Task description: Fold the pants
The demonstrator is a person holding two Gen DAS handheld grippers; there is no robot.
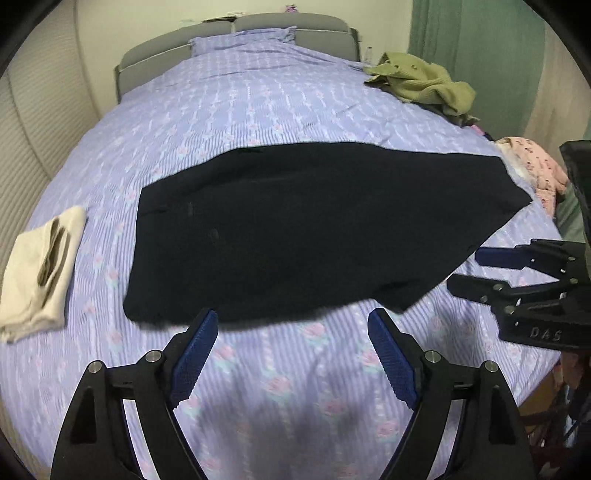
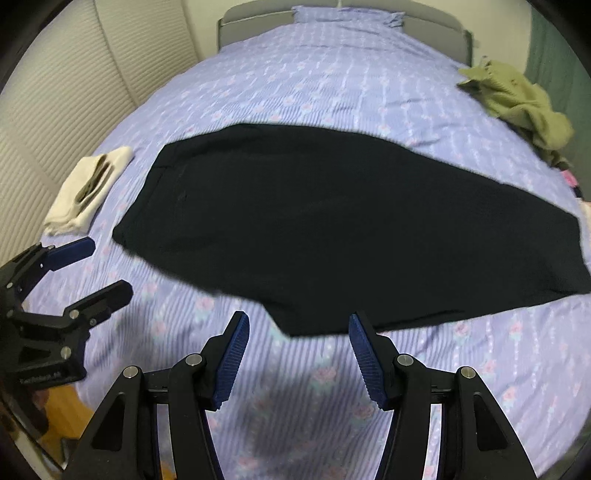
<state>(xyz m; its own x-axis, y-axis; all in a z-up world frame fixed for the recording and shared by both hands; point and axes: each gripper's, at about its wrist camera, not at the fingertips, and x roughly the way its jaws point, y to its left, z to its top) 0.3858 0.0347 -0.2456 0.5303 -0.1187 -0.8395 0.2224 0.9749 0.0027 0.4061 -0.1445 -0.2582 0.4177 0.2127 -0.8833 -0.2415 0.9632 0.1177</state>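
Black pants (image 1: 314, 229) (image 2: 332, 229) lie flat across the lilac flowered bedspread (image 1: 258, 107), folded leg on leg into one long dark shape. My left gripper (image 1: 293, 317) hovers open over the bedspread just short of the pants' near edge, with nothing between its blue pads. My right gripper (image 2: 299, 321) is open too, above the near corner of the pants and gripping nothing. Each gripper shows in the other's view: the right gripper (image 1: 472, 269) at the right edge, the left gripper (image 2: 107, 267) at the left edge.
A folded cream cloth (image 1: 37, 273) (image 2: 88, 188) lies left of the pants. An olive-green garment (image 1: 424, 81) (image 2: 524, 107) is heaped at the bed's far right, and a pink patterned one (image 1: 535, 166) lies beyond the pants' right end. The grey headboard (image 1: 258, 22) stands at the far end.
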